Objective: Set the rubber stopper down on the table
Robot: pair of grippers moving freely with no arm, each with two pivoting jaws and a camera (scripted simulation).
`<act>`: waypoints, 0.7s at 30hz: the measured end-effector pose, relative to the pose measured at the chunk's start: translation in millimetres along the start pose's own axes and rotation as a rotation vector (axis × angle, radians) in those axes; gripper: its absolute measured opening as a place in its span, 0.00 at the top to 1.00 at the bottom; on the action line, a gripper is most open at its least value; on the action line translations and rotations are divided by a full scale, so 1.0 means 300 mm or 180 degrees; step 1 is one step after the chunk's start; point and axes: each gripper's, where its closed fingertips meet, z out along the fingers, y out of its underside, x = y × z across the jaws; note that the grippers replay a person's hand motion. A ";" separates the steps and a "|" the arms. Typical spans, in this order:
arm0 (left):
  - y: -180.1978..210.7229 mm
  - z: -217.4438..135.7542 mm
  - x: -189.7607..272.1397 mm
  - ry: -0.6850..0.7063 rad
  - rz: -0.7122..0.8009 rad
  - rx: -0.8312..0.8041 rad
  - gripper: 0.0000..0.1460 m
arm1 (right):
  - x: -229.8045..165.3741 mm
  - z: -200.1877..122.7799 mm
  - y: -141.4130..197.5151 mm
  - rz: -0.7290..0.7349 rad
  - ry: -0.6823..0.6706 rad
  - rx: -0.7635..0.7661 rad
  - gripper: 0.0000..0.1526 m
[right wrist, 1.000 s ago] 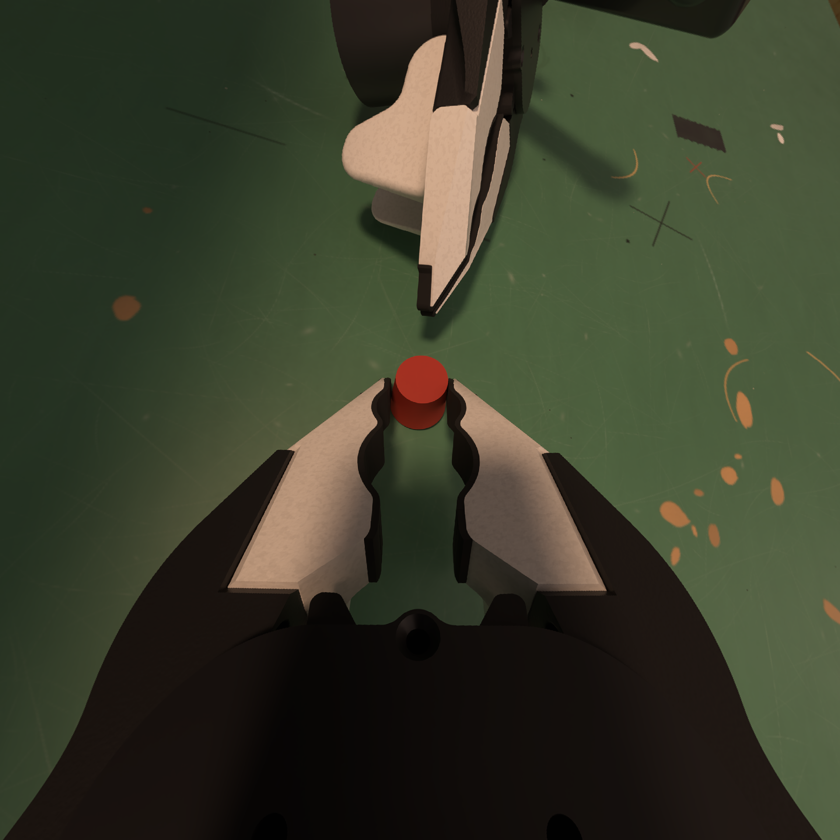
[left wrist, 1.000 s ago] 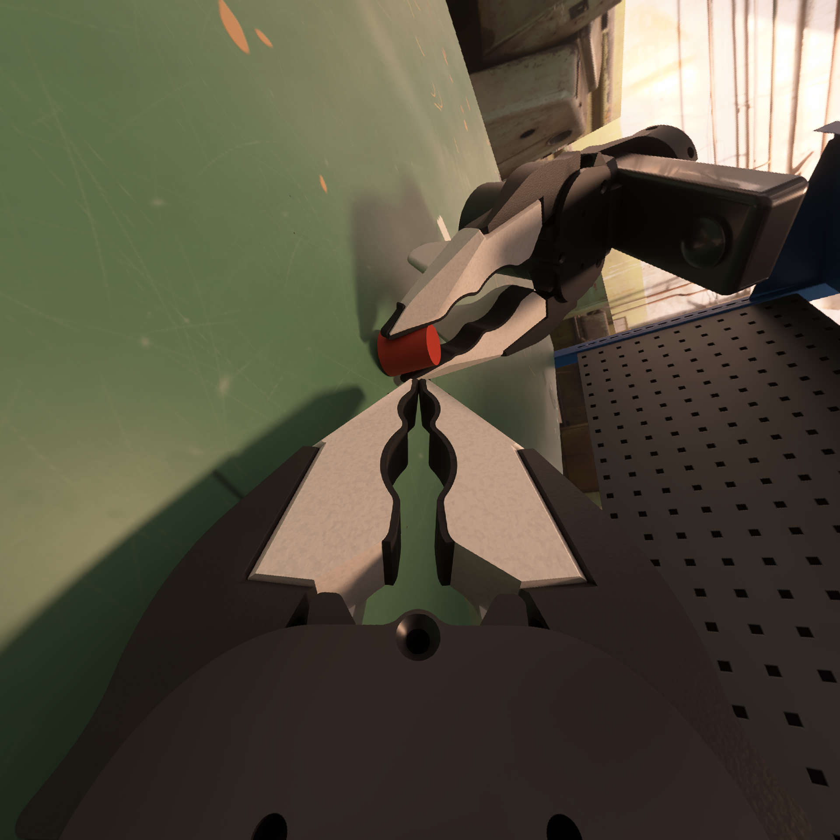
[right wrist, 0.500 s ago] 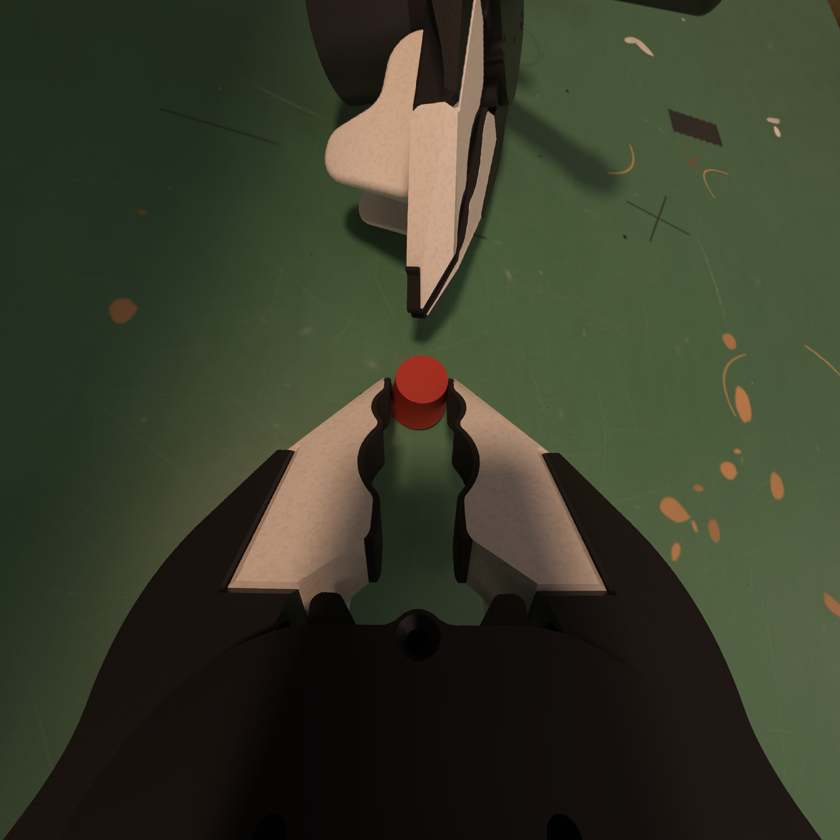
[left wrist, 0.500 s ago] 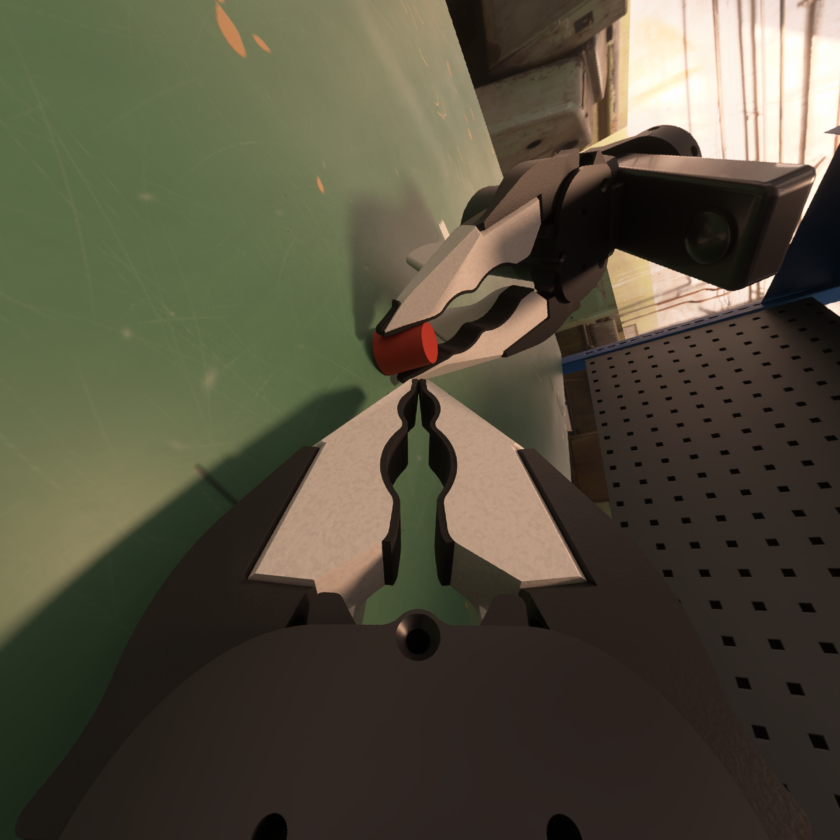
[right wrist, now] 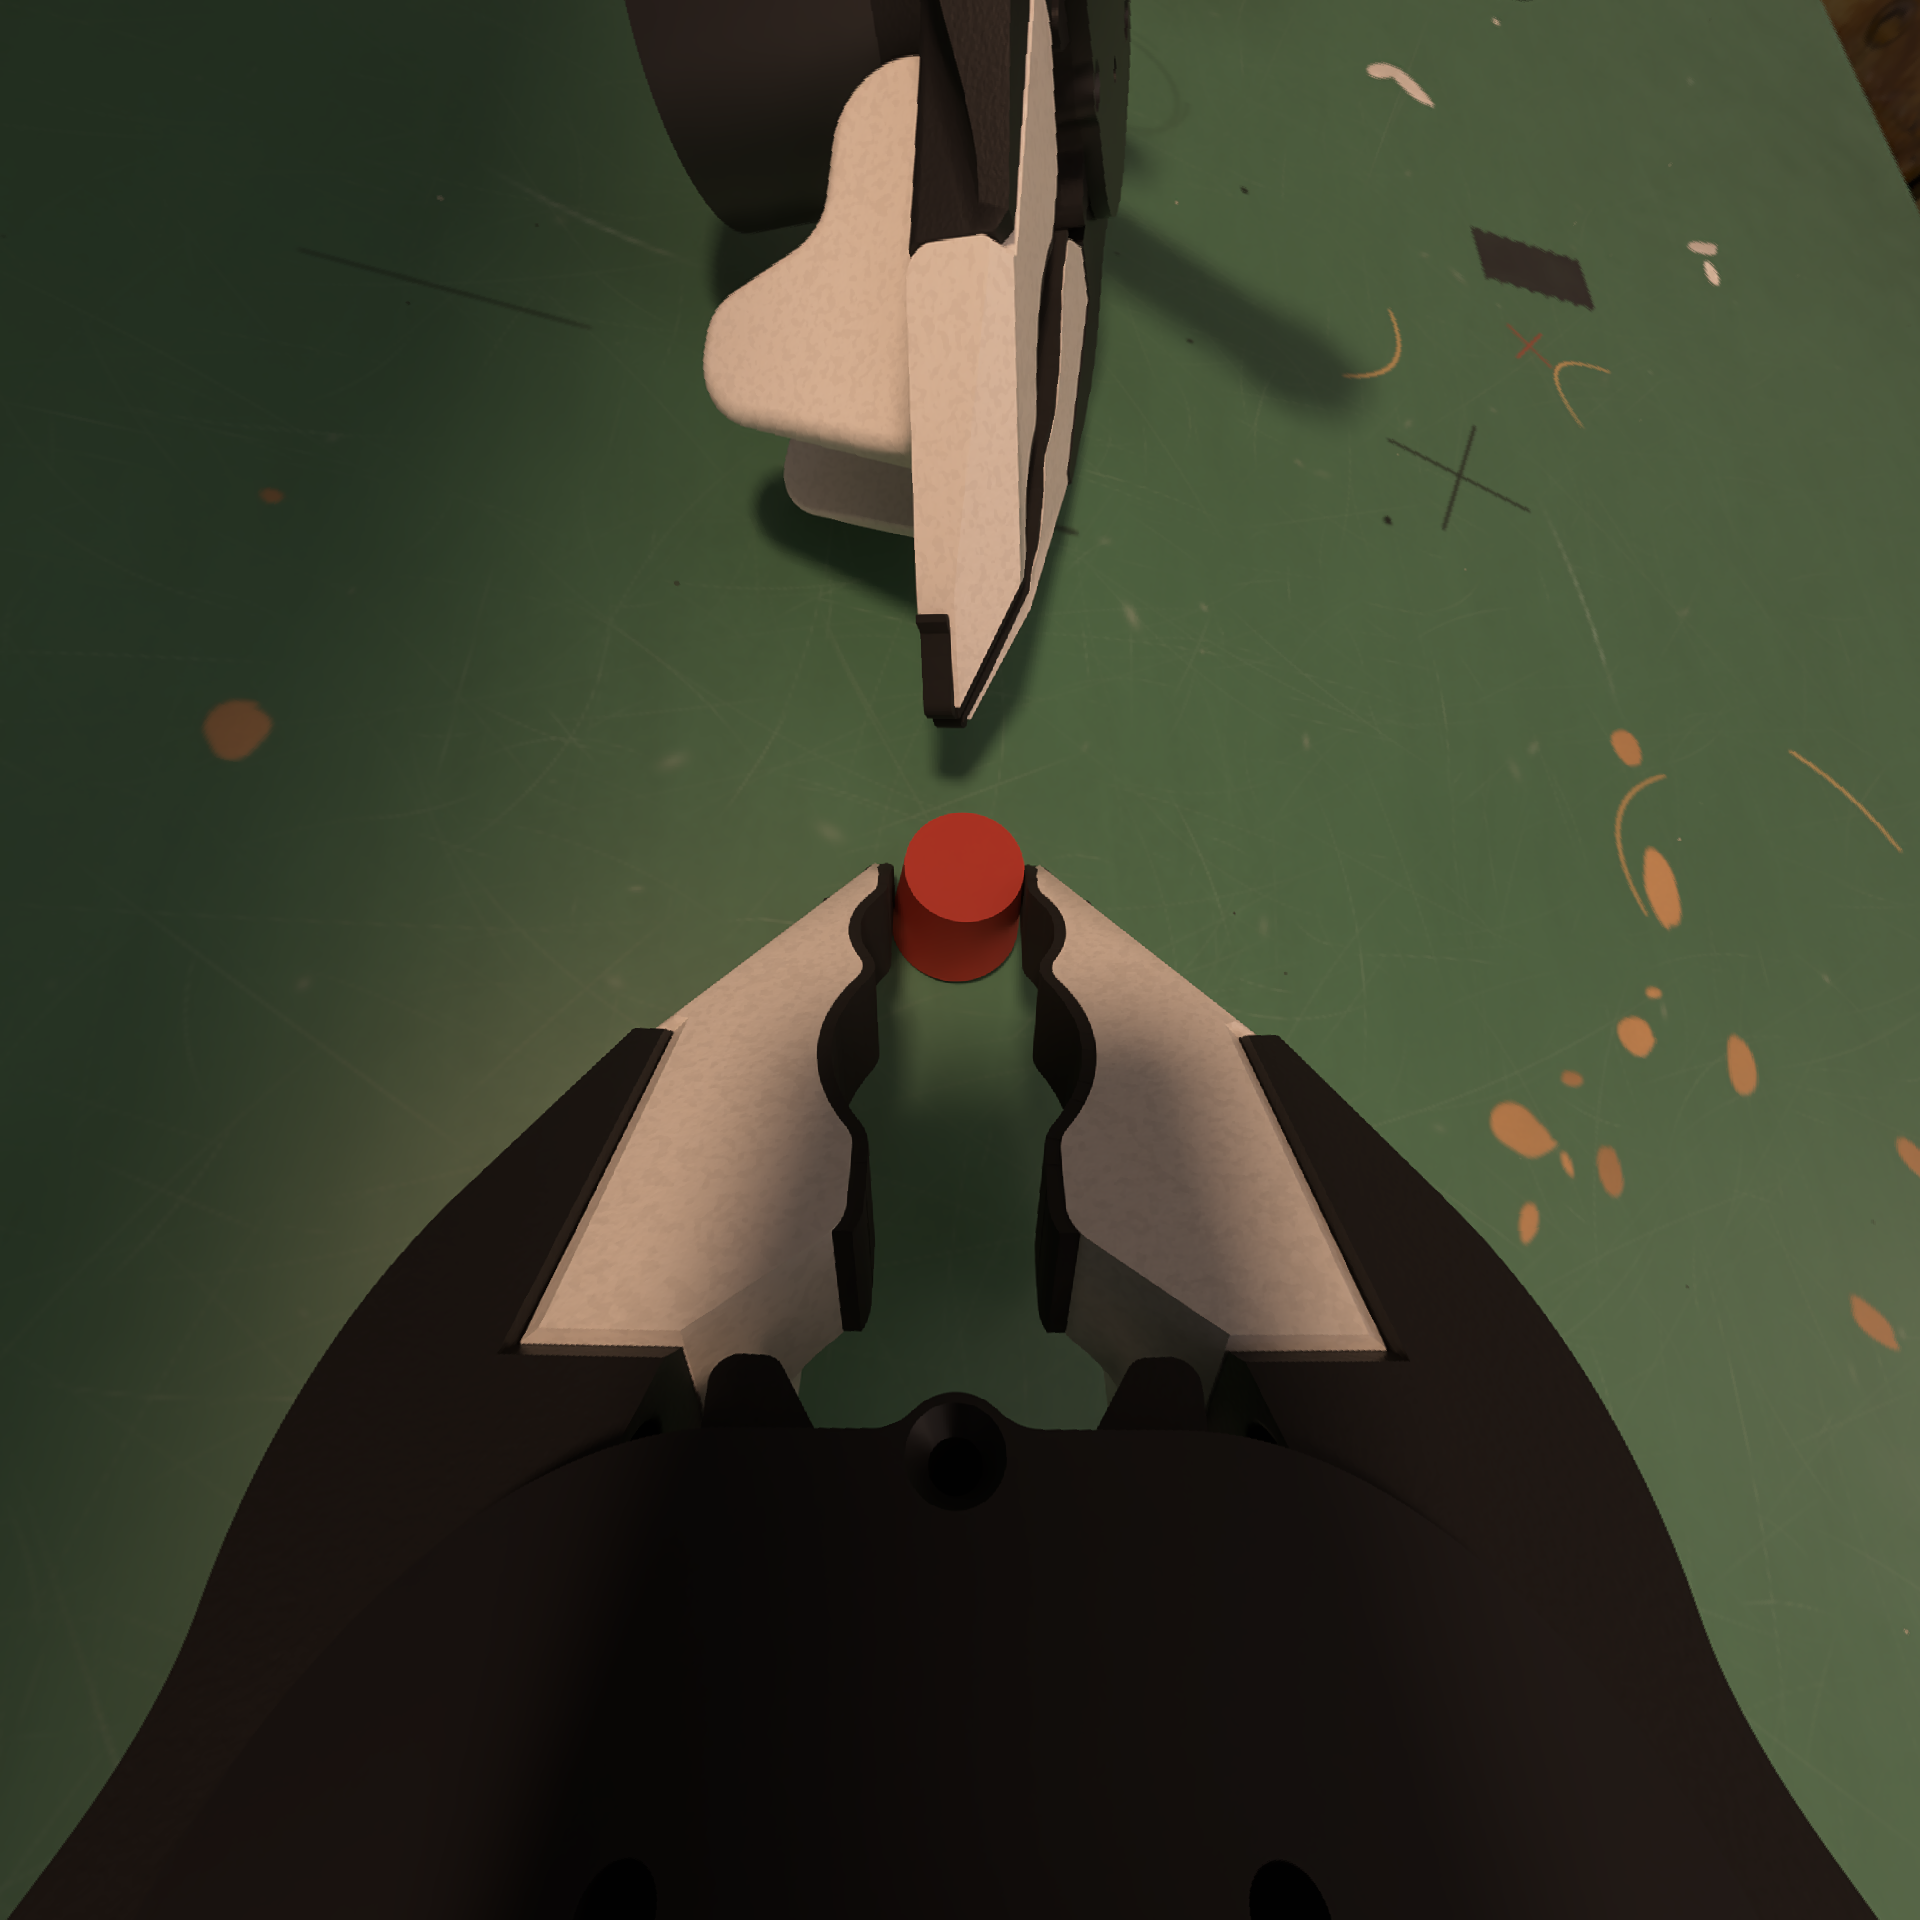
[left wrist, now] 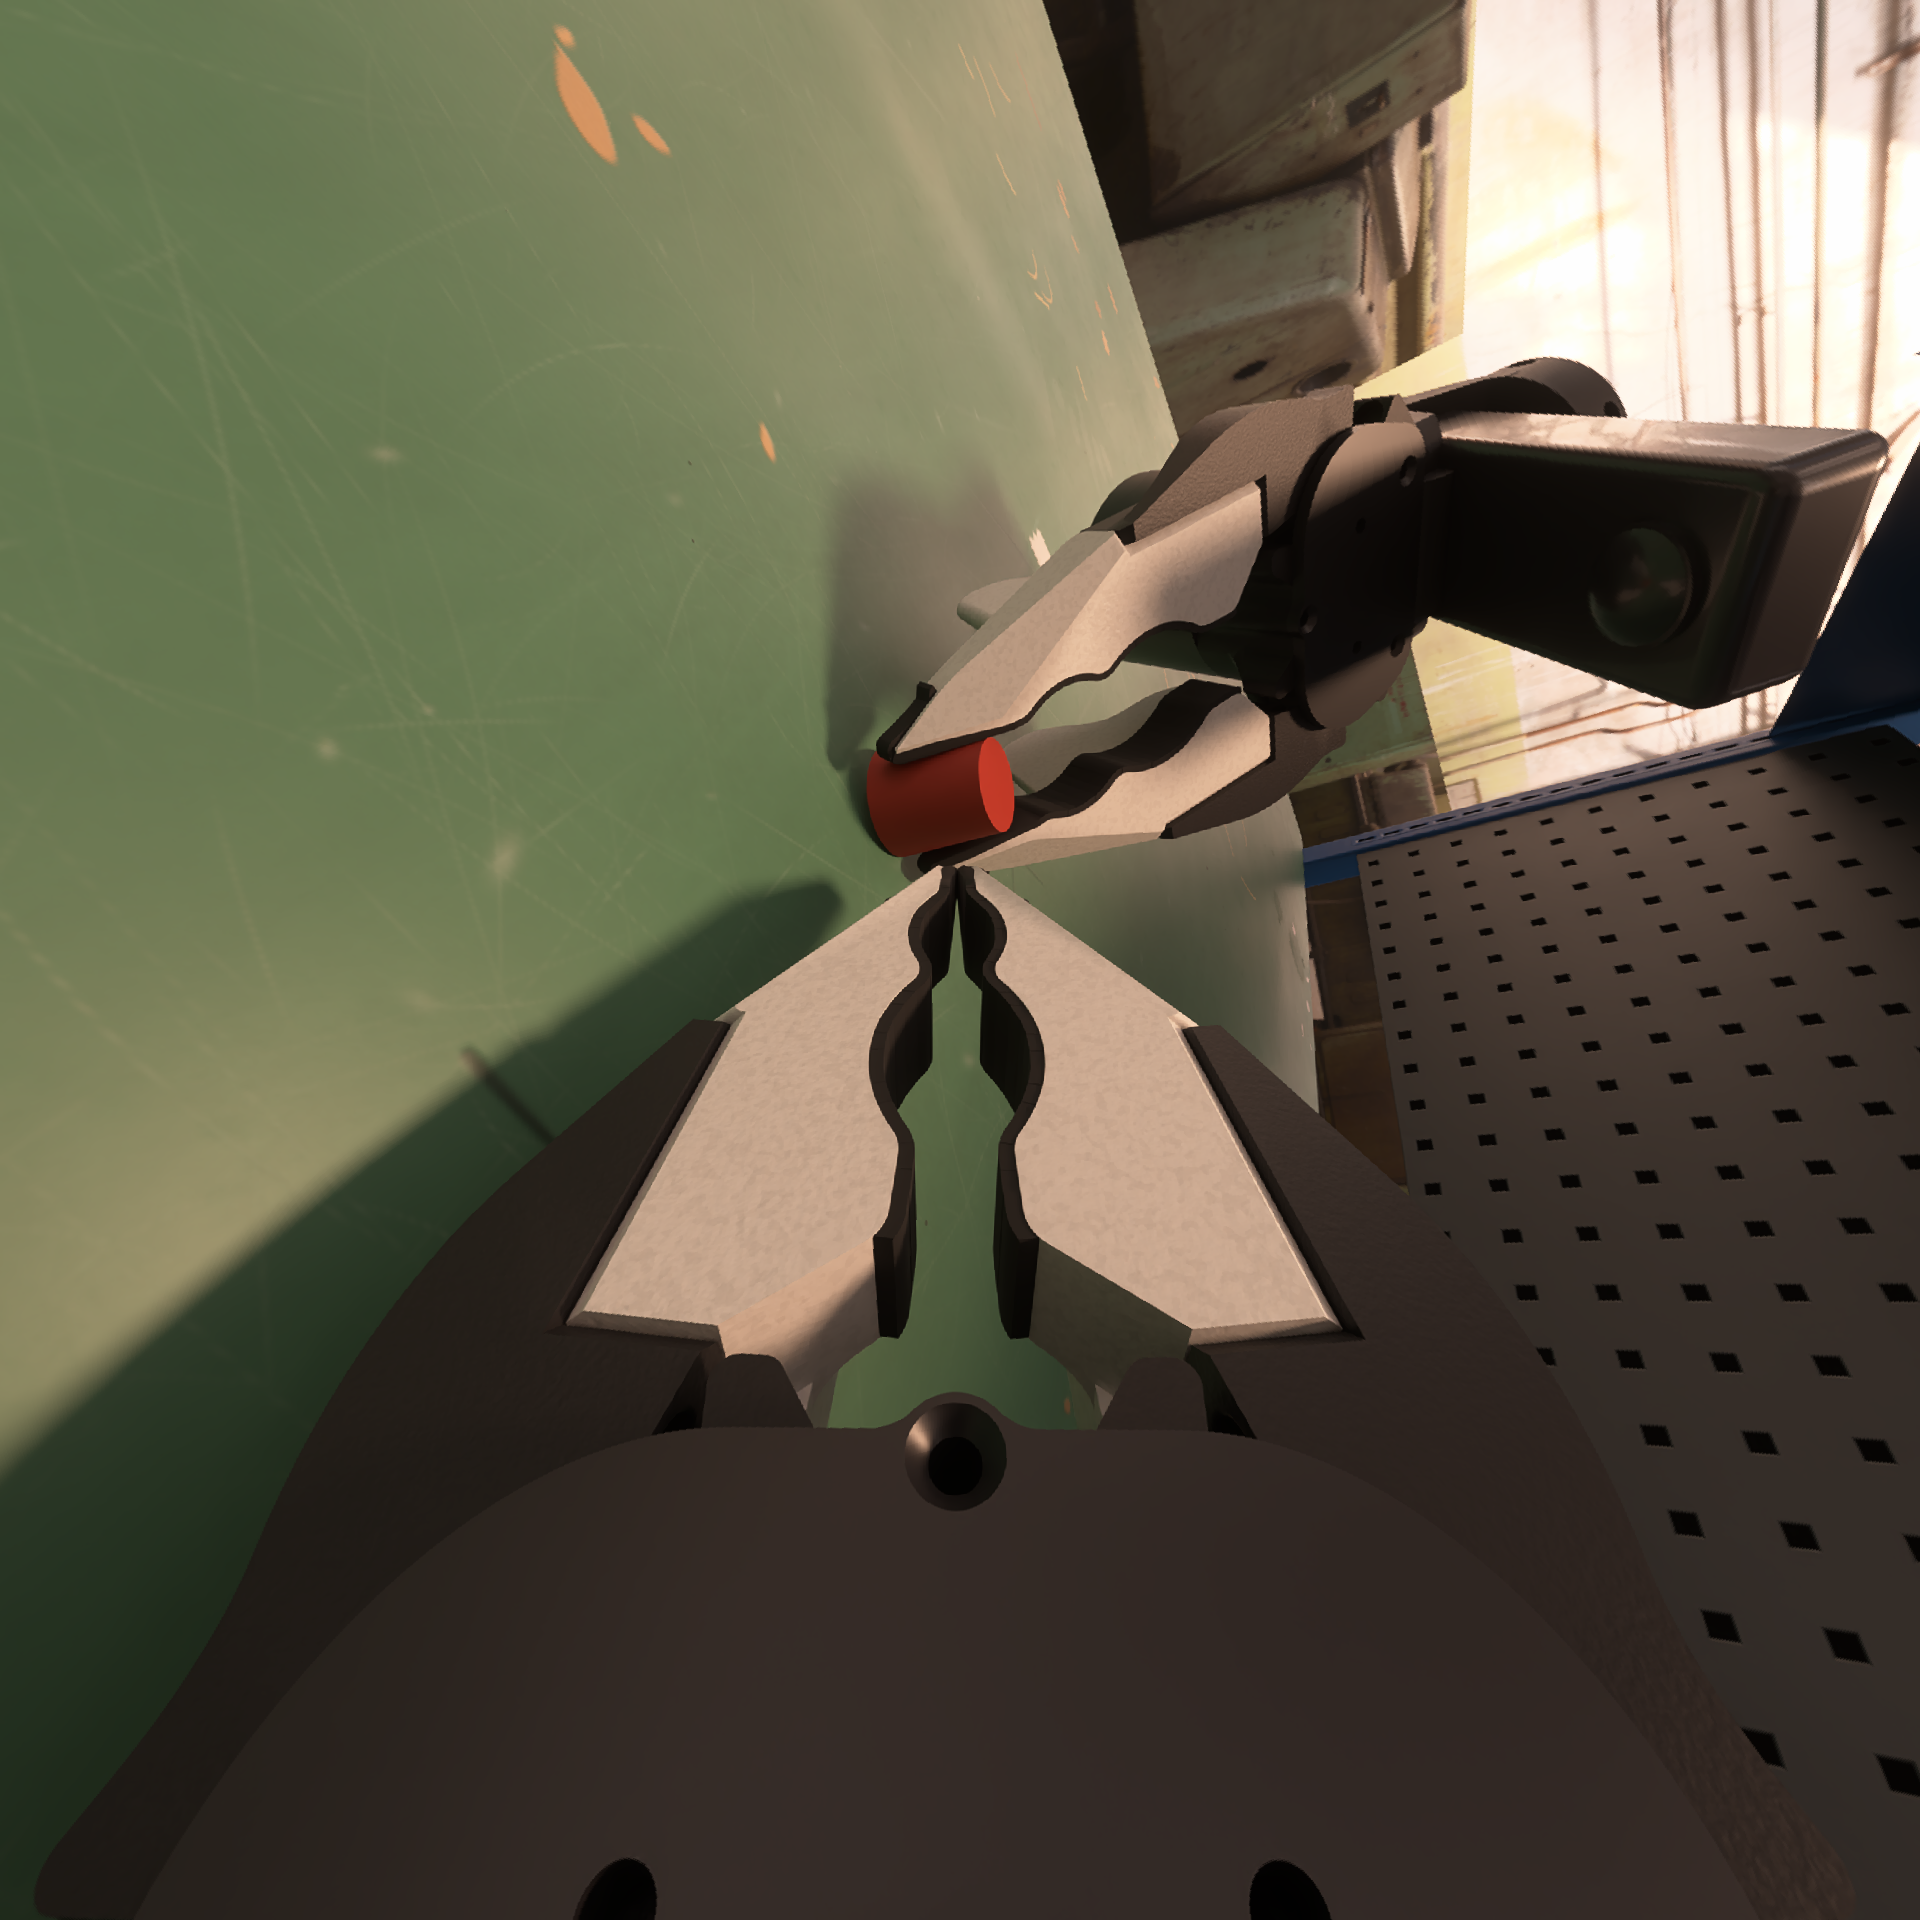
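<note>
Right gripper (right wrist: 958,883) clamped on red rubber stopper (right wrist: 958,899) above green table (right wrist: 416,831), left gripper (left wrist: 954,883) closed, empty

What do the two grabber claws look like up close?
Both look the same. The left gripper and the right gripper each have a rounded dark, nearly black body and two pale, speckled, pointed fingers with wavy black inner edges. A boxy black camera sticks out from the right one. No cables show.

Green scratched tabletop (left wrist: 416,520) showing orange flecks; dark perforated panel (left wrist: 1662,1143), blue-edged, standing beside; worn cabinets (left wrist: 1278,208), possibly metal, catching warm light.
</note>
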 end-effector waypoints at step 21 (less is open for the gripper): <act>-0.003 0.000 0.000 0.0029 -0.0025 -0.0024 1.00 | -0.001 -0.001 0.000 -0.0016 0.0015 0.0003 0.84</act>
